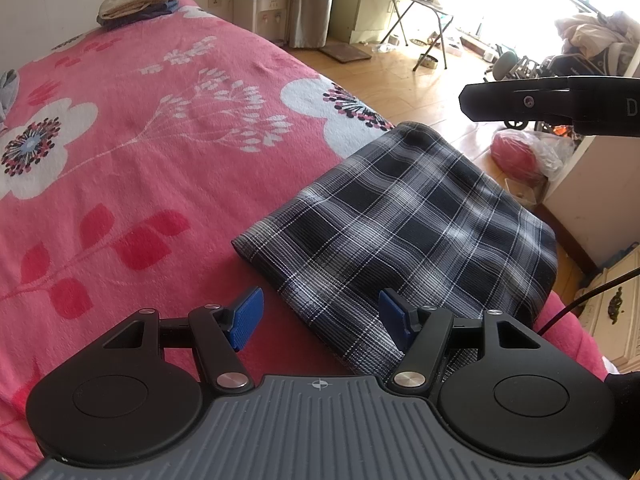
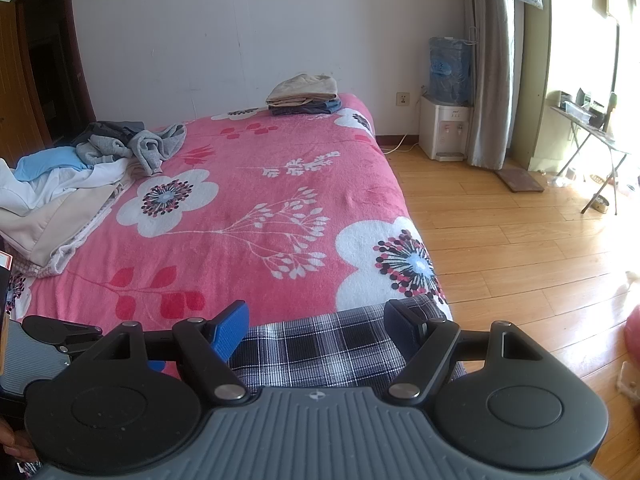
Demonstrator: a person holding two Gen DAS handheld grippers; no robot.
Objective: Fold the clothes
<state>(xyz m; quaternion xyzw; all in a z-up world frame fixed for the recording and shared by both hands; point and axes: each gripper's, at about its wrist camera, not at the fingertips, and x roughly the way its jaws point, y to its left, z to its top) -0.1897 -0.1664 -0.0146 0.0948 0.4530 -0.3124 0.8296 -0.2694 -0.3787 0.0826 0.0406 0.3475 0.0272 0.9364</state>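
Folded woven plaid garment lies on fuzzy floral blanket.

Navy-and-white plaid garment on a pink bedspread with white flowers; blue fingers.

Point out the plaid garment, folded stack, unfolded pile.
plaid garment (image 1: 404,232), left wrist view, middle of its top face.
folded stack (image 2: 304,94), right wrist view, tan top layer.
unfolded pile (image 2: 80,176), right wrist view, white fabric near its middle.

Water dispenser at two o'clock; folding table at three o'clock; wall socket; grey curtain.
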